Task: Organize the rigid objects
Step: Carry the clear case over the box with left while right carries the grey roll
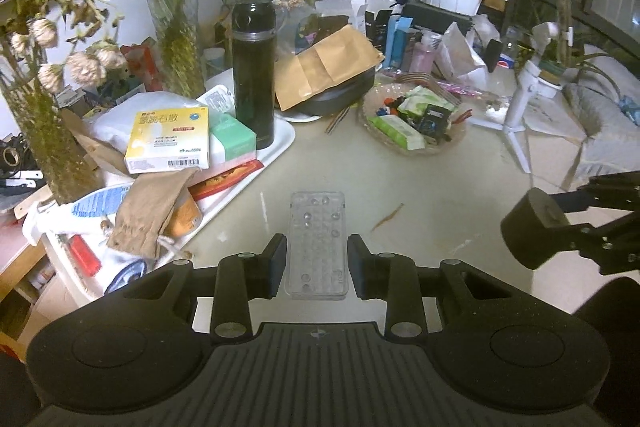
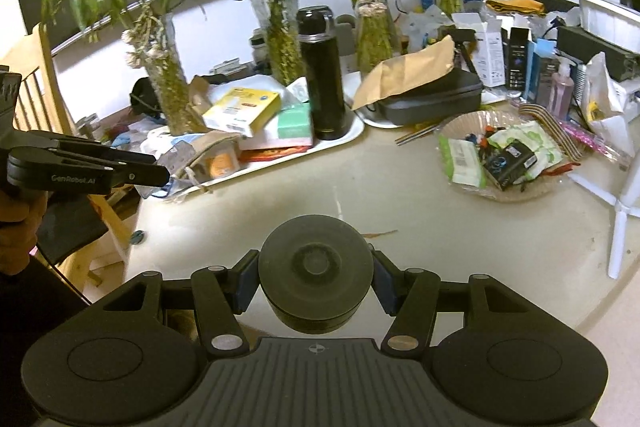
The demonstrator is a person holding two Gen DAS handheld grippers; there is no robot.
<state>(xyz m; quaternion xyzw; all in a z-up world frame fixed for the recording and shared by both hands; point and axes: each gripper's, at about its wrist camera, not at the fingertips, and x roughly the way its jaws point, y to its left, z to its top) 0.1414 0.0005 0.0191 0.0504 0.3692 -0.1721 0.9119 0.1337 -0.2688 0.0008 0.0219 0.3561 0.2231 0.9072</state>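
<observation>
Matte black tool [image 1: 317, 263], silver pivot screws.

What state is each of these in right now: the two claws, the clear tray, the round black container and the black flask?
Left claw: open, astride the clear tray.
Clear tray: flat on the table, ungripped.
Right claw: shut on the round black container.
Round black container: held off the table.
Black flask: upright, capped.

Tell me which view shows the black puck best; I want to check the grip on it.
The right wrist view: the puck sits centred and close in the right gripper, a finger pressed on each side. The left wrist view shows it only small at the right edge, side-on.
</observation>
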